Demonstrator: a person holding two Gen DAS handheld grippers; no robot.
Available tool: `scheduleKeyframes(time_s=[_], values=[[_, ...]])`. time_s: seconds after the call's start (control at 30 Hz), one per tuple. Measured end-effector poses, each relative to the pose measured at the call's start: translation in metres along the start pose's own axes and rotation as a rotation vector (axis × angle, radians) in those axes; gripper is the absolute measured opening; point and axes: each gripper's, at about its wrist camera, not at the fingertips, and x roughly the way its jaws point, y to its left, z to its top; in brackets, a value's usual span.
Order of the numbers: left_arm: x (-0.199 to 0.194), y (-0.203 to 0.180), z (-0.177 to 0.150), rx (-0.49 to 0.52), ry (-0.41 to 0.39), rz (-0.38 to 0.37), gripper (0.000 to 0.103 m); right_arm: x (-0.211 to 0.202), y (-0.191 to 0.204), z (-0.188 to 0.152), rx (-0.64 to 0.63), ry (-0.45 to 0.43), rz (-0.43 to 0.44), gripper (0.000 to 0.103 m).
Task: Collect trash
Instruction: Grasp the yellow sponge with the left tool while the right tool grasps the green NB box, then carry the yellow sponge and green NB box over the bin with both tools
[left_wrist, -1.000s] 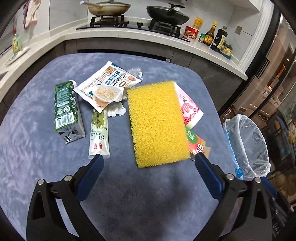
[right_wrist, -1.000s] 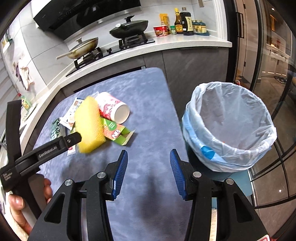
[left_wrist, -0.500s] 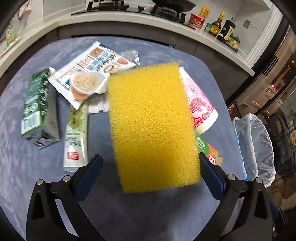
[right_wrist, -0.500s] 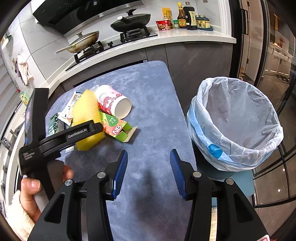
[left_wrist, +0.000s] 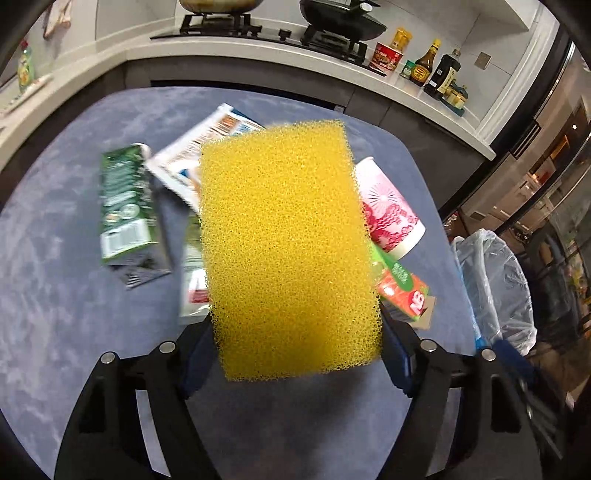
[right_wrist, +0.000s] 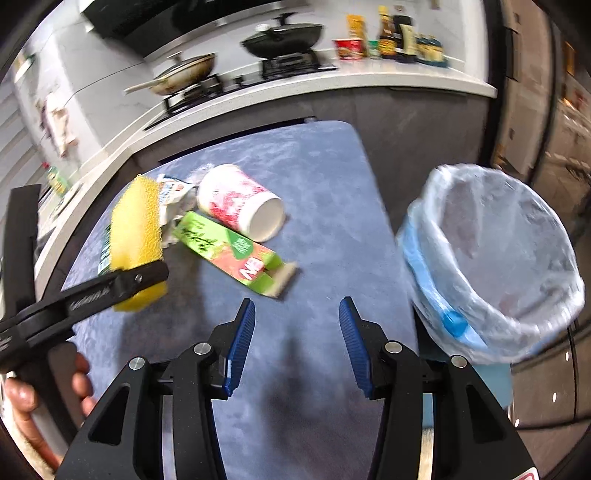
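My left gripper (left_wrist: 295, 354) is shut on a yellow sponge (left_wrist: 288, 251) and holds it above the blue table (left_wrist: 55, 295); the sponge also shows in the right wrist view (right_wrist: 136, 236). Under it lie a green carton (left_wrist: 125, 210), a white snack wrapper (left_wrist: 207, 136), a pink paper cup (right_wrist: 236, 203) on its side and a flattened green-red box (right_wrist: 236, 251). My right gripper (right_wrist: 297, 347) is open and empty over the table's near part, right of the left one. A trash bin lined with a clear bag (right_wrist: 498, 266) stands beside the table's right edge.
A kitchen counter with a stove, pans (right_wrist: 280, 33) and sauce bottles (left_wrist: 432, 70) runs behind the table. A long sachet (left_wrist: 194, 280) lies partly hidden under the sponge. The table's right edge is next to the bin.
My left gripper closed on the sponge and lifted it off the table. My right gripper stayed open and shifted slightly toward the trash pile.
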Motion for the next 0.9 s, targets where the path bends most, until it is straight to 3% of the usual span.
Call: scheduleKeyframes(time_s=[0.07,0.2,0.33,0.43,0.67,0.73,0.8,0.9], values=[[-0.006,0.004,-0.002,0.003,0.003,0.009,0.072,0.008,0.008,0.006,-0.057,-0.011,0.019,0.047],[-0.015,0.012,-0.007,0.006,0.000,0.033,0.072,0.028,0.022,0.019,-0.166,-0.002,0.065,0.058],[-0.020,0.018,-0.008,-0.007,-0.002,0.039,0.072,0.053,0.036,0.026,-0.263,0.037,0.096,0.058],[-0.019,0.022,-0.006,-0.020,0.001,0.038,0.072,0.068,0.044,0.031,-0.330,0.038,0.094,0.064],[-0.013,0.026,-0.007,-0.036,0.015,0.032,0.072,0.097,0.050,0.037,-0.406,0.092,0.123,0.066],[-0.012,0.026,-0.007,-0.035,0.018,0.033,0.072,0.101,0.051,0.036,-0.414,0.105,0.128,0.065],[-0.012,0.027,-0.007,-0.035,0.022,0.031,0.072,0.100,0.053,0.033,-0.428,0.110,0.121,0.054],[-0.012,0.025,-0.009,-0.035,0.025,0.030,0.072,0.094,0.054,0.028,-0.427,0.129,0.145,0.046]])
